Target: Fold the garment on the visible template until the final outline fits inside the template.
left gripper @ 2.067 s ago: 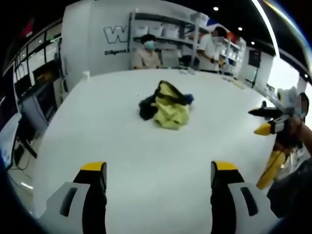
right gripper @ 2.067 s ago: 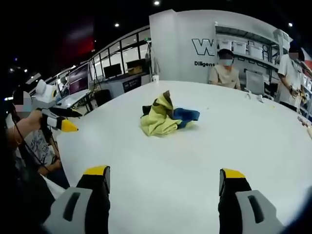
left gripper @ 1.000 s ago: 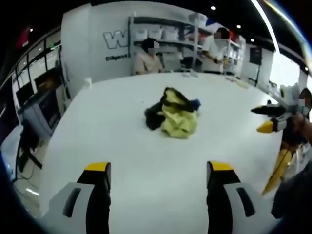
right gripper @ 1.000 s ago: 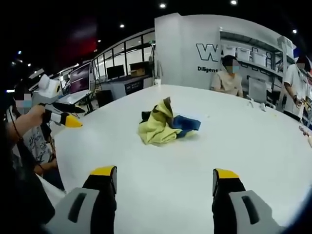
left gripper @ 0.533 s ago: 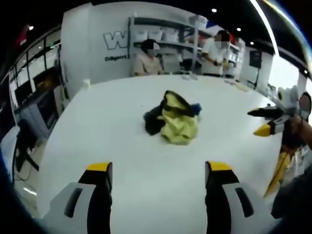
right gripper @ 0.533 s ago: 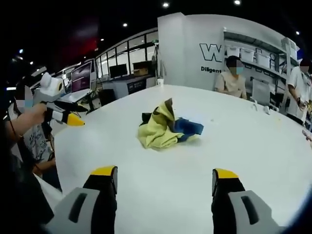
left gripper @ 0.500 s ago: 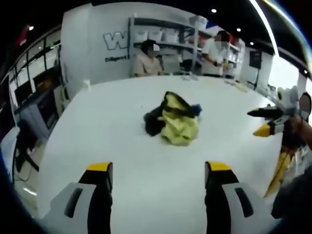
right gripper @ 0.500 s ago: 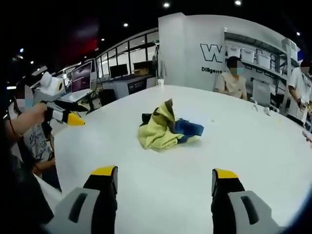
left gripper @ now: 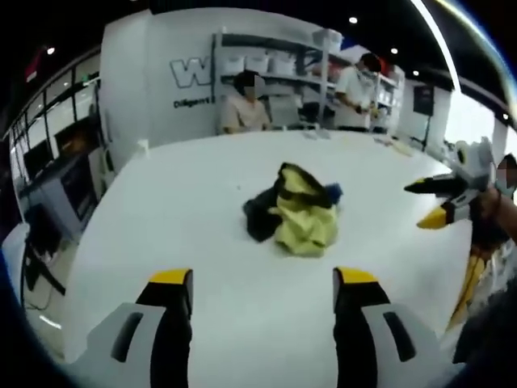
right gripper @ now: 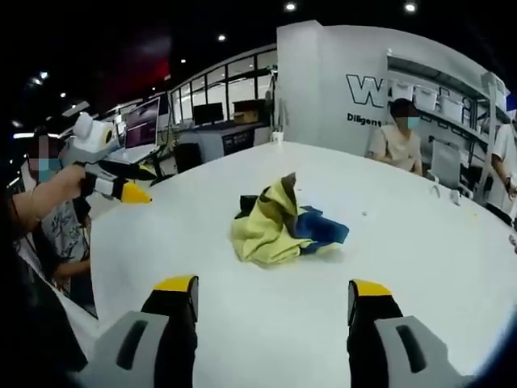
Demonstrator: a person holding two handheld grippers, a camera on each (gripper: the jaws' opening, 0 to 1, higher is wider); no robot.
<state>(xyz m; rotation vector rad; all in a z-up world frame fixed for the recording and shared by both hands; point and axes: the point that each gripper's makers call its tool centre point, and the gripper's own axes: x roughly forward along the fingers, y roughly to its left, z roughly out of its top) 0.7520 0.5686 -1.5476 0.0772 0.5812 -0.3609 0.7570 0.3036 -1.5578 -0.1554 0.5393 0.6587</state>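
2 grippers, left gripper [left gripper: 262, 283] and right gripper [right gripper: 271, 291], jaws wide apart, nothing held; I'd pinch the crumpled garment [left gripper: 300, 214] by its edges and spread it flat first.

This is a company lab or showroom, not a home. A big white wall [right gripper: 323, 77] stands behind the wide white counter [right gripper: 420, 250] and carries large logo letters [right gripper: 367, 90] with a line of smaller text under them. Beside this wall, open shelves [left gripper: 271, 61] hold white storage bins. One person [left gripper: 244, 103] sits at the far edge of the counter, and another person [left gripper: 355, 85] stands by the shelves. On the other side of the wall, glass partitions [right gripper: 226, 81] run along desks with computer monitors [right gripper: 141, 123]. The dark ceiling above the counter has small round spotlights [right gripper: 291, 6].
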